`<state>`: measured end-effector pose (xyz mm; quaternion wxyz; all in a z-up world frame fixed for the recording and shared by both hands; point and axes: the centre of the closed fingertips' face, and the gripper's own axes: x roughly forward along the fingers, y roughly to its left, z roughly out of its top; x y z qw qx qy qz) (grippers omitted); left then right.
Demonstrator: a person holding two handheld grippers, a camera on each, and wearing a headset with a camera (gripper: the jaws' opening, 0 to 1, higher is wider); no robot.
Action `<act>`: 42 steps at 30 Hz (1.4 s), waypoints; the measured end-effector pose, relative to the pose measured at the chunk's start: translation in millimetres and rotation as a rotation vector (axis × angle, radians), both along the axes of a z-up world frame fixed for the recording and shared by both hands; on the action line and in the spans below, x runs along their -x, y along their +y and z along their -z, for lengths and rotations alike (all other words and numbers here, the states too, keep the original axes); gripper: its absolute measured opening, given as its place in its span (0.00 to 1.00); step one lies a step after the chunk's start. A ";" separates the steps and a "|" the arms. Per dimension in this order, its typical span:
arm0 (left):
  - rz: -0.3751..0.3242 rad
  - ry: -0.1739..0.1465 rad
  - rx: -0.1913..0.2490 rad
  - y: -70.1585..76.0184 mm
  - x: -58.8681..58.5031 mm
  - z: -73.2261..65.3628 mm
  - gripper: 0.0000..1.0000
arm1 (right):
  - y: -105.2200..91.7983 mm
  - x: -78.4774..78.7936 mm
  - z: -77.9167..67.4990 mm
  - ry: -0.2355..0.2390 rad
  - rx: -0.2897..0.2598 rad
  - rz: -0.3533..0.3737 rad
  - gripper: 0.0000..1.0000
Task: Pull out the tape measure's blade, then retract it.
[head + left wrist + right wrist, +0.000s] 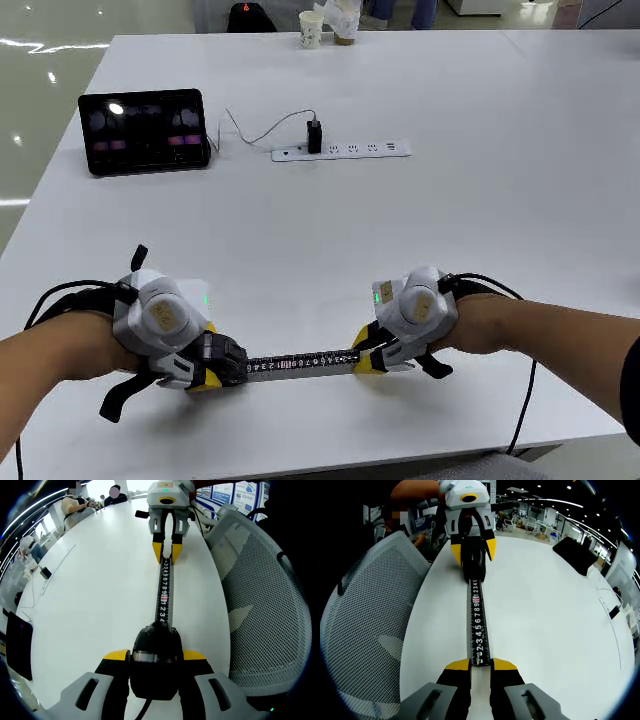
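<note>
The black tape measure case (156,655) sits between the yellow-tipped jaws of my left gripper (208,364), which is shut on it. Its blade (300,362) stretches out flat over the white table towards my right gripper (366,360). In the right gripper view the blade (479,630) runs from the case (472,555) down to my right gripper (480,666), whose jaws are shut on the blade's end. From the left gripper view the blade (164,590) leads away to the right gripper (167,554). Both grippers rest low near the table's front edge.
A dark tablet (145,130) lies at the back left of the white table (450,200). A white power strip (340,150) with a black plug sits mid-table. Paper cups (312,28) stand at the far edge. A grey mesh chair (265,605) is beside the table.
</note>
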<state>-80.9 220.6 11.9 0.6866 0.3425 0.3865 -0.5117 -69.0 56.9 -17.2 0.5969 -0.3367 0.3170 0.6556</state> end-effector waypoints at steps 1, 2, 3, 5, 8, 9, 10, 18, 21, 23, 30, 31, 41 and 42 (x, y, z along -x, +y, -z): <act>0.000 0.000 0.000 -0.1 0.1 -0.1 0.32 | -0.9 -0.1 -0.3 0.000 0.001 -0.001 0.10; 0.000 0.000 0.000 -0.1 0.4 -0.3 0.32 | -1.4 -0.1 -0.2 0.000 0.002 -0.001 0.10; 0.003 -0.003 -0.001 -0.2 0.3 -0.4 0.32 | -2.3 -0.2 -0.6 0.000 0.002 0.000 0.10; 0.004 -0.008 -0.001 -0.1 0.1 -0.6 0.32 | -3.6 -0.5 -0.9 0.000 0.002 0.001 0.10; 0.002 -0.011 0.003 0.2 -0.1 -0.8 0.32 | -5.1 -0.7 -1.5 0.000 0.003 0.004 0.10; 0.001 -0.012 0.003 0.3 -0.1 -0.8 0.32 | -5.3 -0.8 -1.8 0.000 0.001 0.003 0.10; 0.001 -0.011 0.003 0.4 0.0 -0.8 0.32 | -5.6 -0.7 -2.1 0.000 0.001 0.002 0.10; 0.002 -0.010 0.002 0.1 0.3 -0.7 0.32 | -10.7 -1.0 -2.2 0.002 0.004 0.006 0.10; 0.002 -0.011 0.003 0.2 0.2 -0.4 0.32 | -12.7 -1.3 -2.3 0.003 0.004 0.006 0.10; 0.003 -0.011 0.004 0.1 0.1 -0.3 0.32 | -14.1 -1.3 -2.4 0.004 0.005 0.007 0.10; 0.003 -0.011 0.004 -0.2 -0.1 -0.1 0.32 | -18.9 -1.9 -2.5 0.004 0.010 0.008 0.10; 0.002 -0.011 0.005 -0.2 -0.1 0.0 0.32 | -19.6 -2.3 -2.2 0.004 0.011 0.009 0.10; 0.000 -0.010 0.004 0.0 -0.5 0.6 0.32 | -23.7 -3.6 -1.5 0.008 0.014 0.012 0.10; -0.001 -0.009 0.004 0.1 -0.5 0.7 0.32 | -24.1 -3.7 -1.4 0.009 0.014 0.012 0.10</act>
